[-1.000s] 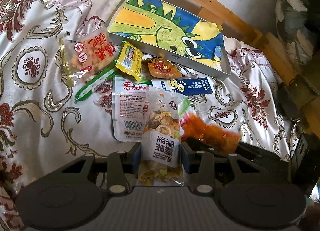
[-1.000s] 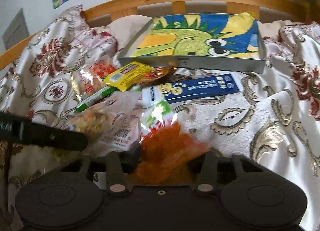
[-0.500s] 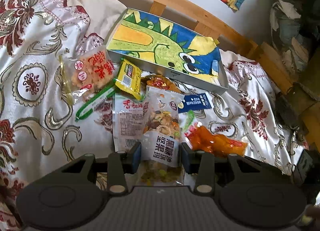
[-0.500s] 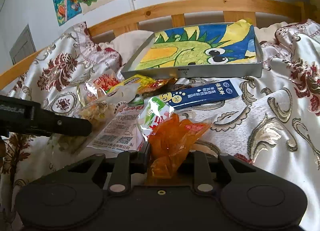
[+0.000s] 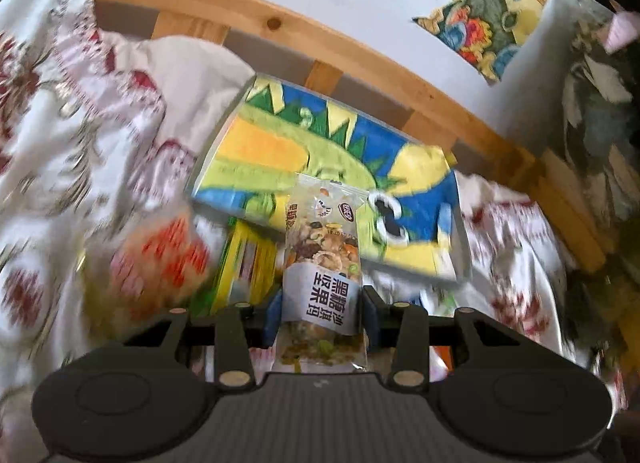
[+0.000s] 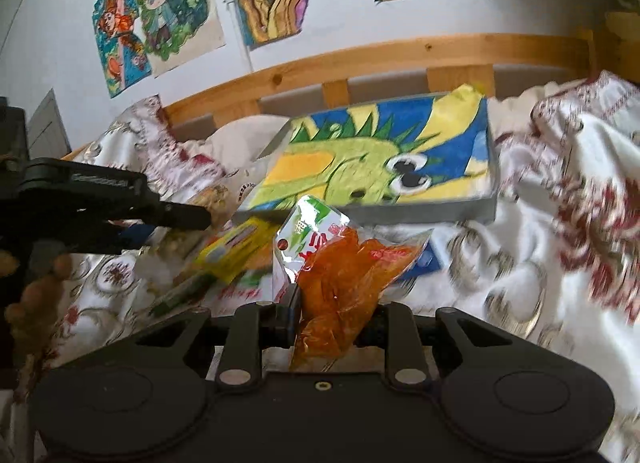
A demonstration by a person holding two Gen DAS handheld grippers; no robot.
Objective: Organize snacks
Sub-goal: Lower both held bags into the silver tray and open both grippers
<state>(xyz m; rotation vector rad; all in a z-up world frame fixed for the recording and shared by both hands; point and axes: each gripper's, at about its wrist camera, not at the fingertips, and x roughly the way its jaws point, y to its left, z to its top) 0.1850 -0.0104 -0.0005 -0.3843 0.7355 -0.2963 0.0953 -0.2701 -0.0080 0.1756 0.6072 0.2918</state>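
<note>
We see the left gripper (image 5: 322,313) clamped on a nut-mix packet (image 5: 322,259), the right gripper (image 6: 334,313) just narrowed onto an orange snack bag (image 6: 344,275); both lifted before the dinosaur tray (image 6: 384,167).

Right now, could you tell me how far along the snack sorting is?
Nothing sits in the dinosaur tray yet. In hand: the left tool grips a mixed-nut packet; the right tool grips an orange snack bag. A yellow packet and others remain on the bed.
</note>
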